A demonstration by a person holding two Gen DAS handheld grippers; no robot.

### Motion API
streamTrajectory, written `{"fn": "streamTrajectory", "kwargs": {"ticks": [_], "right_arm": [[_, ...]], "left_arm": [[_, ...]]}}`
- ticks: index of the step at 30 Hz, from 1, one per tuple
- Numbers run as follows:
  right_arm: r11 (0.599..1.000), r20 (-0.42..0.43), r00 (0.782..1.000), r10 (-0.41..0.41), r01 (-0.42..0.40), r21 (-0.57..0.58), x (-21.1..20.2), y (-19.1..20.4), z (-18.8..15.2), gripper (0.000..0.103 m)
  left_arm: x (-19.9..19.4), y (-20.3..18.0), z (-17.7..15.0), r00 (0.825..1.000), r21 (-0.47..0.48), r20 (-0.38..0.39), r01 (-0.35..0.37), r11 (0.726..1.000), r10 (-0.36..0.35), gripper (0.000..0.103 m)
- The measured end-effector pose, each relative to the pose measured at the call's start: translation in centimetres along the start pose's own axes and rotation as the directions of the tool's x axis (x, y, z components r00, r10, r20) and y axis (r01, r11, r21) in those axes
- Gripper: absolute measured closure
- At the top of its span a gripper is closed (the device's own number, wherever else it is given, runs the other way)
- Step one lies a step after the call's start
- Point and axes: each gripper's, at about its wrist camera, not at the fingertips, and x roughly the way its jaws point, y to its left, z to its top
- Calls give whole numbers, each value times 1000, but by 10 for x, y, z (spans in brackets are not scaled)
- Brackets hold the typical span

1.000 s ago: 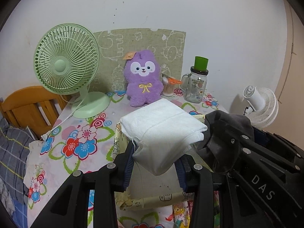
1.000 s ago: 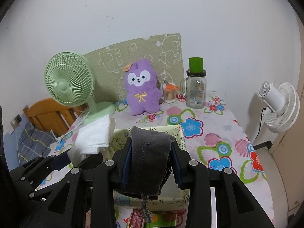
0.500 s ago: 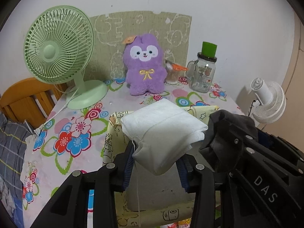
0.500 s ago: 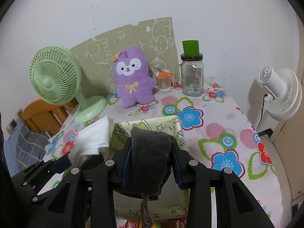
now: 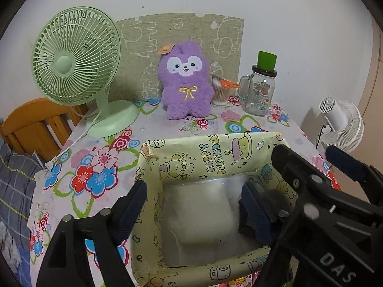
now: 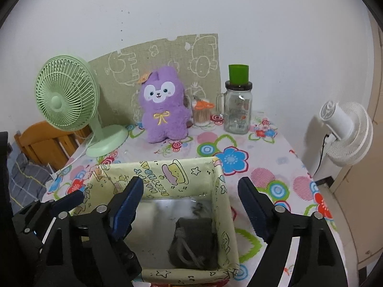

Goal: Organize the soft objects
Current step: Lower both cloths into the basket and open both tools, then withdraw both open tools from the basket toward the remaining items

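Observation:
A yellow cartoon-print box [image 5: 210, 157] [image 6: 167, 174] sits open at the table's near edge. A folded white cloth [image 5: 201, 215] lies inside it on the left. A folded dark grey cloth [image 6: 191, 241] lies inside on the right, mostly hidden in the left wrist view. My left gripper [image 5: 194, 205] is open and empty above the white cloth. My right gripper [image 6: 190, 203] is open and empty above the grey cloth. A purple plush toy [image 5: 184, 83] [image 6: 164, 110] sits at the back of the table.
A green desk fan [image 5: 76, 62] [image 6: 69, 100] stands at the back left. A glass jar with a green cup on top [image 5: 261, 88] [image 6: 238, 105] and a cup of cotton swabs [image 6: 201, 114] stand back right. A white fan [image 6: 344, 129] is off the table's right side; a wooden chair [image 5: 40, 124] stands left.
Both grippers opened and let go of their cloths; the white and the grey cloth dropped into the box. Both grippers moved down and forward over the box.

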Motion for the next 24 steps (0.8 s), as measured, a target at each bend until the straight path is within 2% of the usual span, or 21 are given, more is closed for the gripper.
{"fn": "streamTrajectory", "kwargs": {"ticks": [9,24], "right_arm": [[1000,-54,999,0,1,17,-2,-7,-6,14],[1000,-52,999,-14,14,-7,-25,-6,-13,14]], "left_arm": [[-8,-4,-5,1000,25,-1,-9,1000,9,16],[-33,-9,-17,1000,35,17,-5,999,4,16]]}}
